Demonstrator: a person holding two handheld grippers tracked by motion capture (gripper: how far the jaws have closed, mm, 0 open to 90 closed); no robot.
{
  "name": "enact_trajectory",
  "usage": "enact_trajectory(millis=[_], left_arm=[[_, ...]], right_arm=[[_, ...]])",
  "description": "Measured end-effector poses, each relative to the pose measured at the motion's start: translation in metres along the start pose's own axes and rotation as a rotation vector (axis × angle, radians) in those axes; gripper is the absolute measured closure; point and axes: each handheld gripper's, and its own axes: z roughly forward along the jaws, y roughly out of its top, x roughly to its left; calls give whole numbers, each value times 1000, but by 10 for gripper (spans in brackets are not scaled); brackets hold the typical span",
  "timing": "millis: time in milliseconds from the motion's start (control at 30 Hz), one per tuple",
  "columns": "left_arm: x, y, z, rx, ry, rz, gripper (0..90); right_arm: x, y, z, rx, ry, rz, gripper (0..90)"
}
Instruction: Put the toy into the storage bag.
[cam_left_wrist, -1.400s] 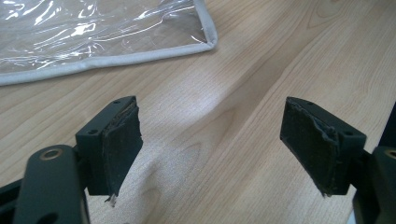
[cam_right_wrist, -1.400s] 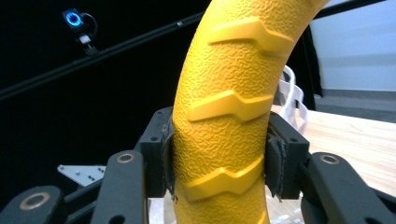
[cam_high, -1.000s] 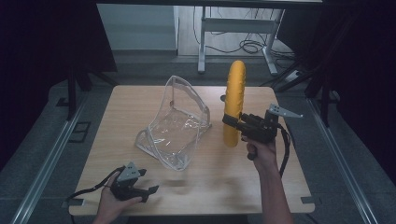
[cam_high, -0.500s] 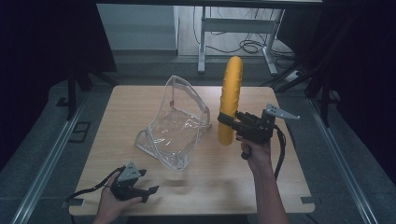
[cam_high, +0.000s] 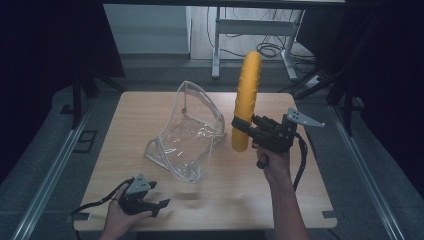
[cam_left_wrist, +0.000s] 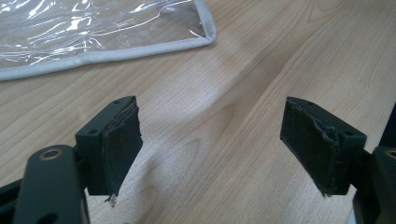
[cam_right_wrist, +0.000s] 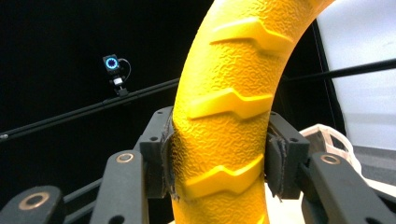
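The long yellow ridged toy (cam_high: 246, 97) was already up off the table (cam_high: 300, 195), clamped near its lower end between the right gripper (cam_high: 246, 123)'s jaws, held upright just right of the clear pouch (cam_high: 187, 132). Getting it inside looked undone. The right forearm reached forward from the near edge. Near left, the left gripper (cam_high: 150, 202) rested low, jaws spread, holding nothing.

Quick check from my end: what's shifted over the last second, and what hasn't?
The right claw, shut on the yellow ridged piece, has carried it leftward toward the clear pouch and raised it, its top now well past the table's far edge. Grip unchanged. The left claw stays open and low at the near left corner; the pouch hasn't moved.
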Motion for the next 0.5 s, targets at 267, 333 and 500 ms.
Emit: enact_trajectory(millis=[267, 333, 500], left_arm=[[0, 0, 0, -2, -4, -4, 202], [0, 0, 0, 4, -4, -1, 202], [0, 0, 1, 9, -8, -2, 202]], right_arm=[[12, 12, 3, -30, 19, -24, 508], [15, 15, 5, -36, 22, -37, 507], [20, 20, 11, -54, 28, -46, 508]])
